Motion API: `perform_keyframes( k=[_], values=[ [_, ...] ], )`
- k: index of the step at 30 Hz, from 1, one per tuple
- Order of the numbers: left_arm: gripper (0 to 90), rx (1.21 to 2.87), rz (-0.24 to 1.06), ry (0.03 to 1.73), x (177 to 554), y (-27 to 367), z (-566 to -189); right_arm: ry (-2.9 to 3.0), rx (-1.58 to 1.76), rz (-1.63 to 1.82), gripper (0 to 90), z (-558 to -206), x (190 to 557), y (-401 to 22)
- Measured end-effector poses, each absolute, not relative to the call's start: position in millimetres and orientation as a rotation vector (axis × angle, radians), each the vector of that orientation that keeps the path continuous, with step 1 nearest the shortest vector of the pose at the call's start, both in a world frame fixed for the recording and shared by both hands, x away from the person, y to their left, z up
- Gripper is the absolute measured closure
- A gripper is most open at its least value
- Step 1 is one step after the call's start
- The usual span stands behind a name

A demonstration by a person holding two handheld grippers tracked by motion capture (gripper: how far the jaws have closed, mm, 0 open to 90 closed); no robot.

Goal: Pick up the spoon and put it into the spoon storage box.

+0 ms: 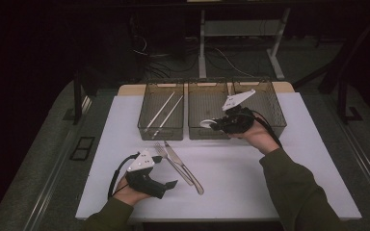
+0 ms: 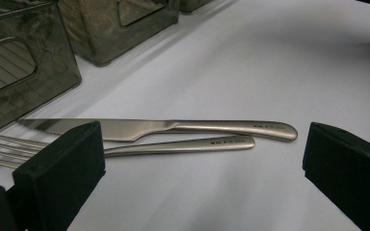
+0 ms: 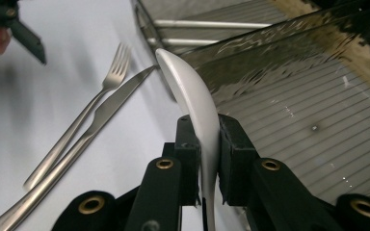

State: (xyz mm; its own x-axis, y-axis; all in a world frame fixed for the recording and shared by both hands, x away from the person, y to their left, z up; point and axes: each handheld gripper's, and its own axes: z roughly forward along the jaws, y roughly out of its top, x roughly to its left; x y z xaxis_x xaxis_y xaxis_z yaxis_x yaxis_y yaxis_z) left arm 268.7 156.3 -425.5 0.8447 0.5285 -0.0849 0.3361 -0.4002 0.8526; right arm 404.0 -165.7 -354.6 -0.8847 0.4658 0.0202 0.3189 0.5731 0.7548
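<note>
The right tool (image 3: 206,144) pinches a white spoon (image 3: 190,96) by its neck, bowl pointing out over the front wall of the middle basket (image 1: 207,132). A fork (image 1: 169,158) and knife (image 1: 185,168) lie side by side on the counter (image 1: 241,183) just before that basket. The left tool (image 2: 202,163) stands spread near their handles.

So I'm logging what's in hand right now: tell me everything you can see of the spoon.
The spoon looks like pale, glossy ceramic or plastic rather than steel, its material unsure. The right gripper is shut on it, black pads pressing both sides just behind the bowl, which is turned edge-on. The handle runs down between the jaws. In the high view the bowl juts out at the front wall of the middle basket, touching nothing else.
</note>
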Motion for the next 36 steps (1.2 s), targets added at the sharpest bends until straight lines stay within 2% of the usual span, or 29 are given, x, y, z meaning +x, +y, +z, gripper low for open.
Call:
perform_keyframes(
  k=[14,29,36],
  values=[
    [0.2,2.019,0.244,0.634,268.8,156.3,-425.3,2.609,0.708,1.161,79.8,-349.6,444.1,-150.1],
    [0.2,2.021,0.241,0.628,268.4,157.0,-424.5,2.638,0.816,1.105,79.0,-379.5,464.6,-136.1],
    [0.2,2.017,0.238,0.632,267.8,156.0,-424.9,2.636,0.824,1.165,69.2,-374.9,460.0,-135.7]
  ],
)
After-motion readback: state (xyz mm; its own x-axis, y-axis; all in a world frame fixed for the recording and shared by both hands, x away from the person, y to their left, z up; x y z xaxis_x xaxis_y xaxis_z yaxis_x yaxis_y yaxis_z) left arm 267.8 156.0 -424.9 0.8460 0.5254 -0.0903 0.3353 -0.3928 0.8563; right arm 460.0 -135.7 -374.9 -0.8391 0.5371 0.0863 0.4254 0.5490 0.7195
